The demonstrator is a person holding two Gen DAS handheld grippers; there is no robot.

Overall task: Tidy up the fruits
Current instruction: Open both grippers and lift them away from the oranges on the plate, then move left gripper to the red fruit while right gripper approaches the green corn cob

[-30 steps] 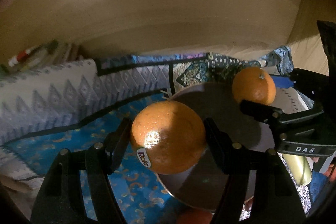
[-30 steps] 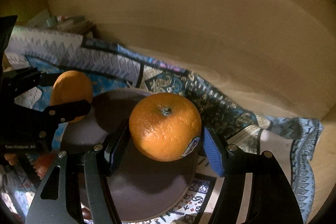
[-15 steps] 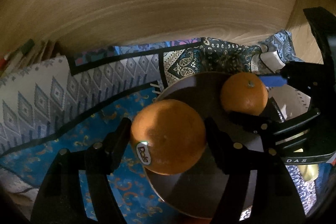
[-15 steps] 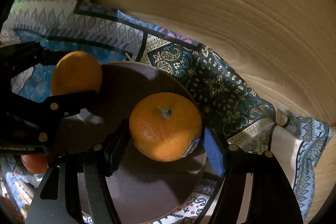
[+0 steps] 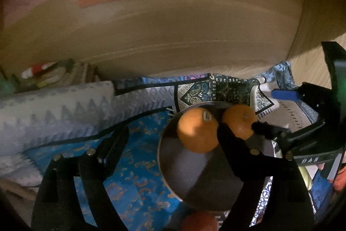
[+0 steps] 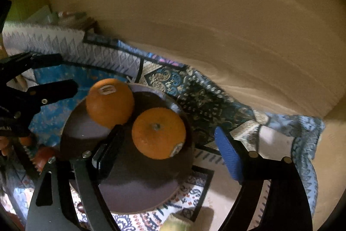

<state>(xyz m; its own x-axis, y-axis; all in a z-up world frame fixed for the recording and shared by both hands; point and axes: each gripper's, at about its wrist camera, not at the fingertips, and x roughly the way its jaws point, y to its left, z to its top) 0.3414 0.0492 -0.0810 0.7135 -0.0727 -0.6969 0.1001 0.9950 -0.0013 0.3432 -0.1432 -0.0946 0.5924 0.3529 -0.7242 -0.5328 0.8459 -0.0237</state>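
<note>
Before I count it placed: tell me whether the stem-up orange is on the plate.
On it: the stem-up orange rests on the dark plate, free of the opening jaws.

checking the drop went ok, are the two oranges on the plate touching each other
Cannot tell. In the right wrist view the stickered orange overlaps the other orange on the plate, hiding any gap; the left wrist view is blocked by a finger.

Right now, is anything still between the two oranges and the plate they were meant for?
Nothing visible. Both oranges already sit side by side on the dark plate. The left gripper and right gripper are opening, pads clear of the fruit.
</note>
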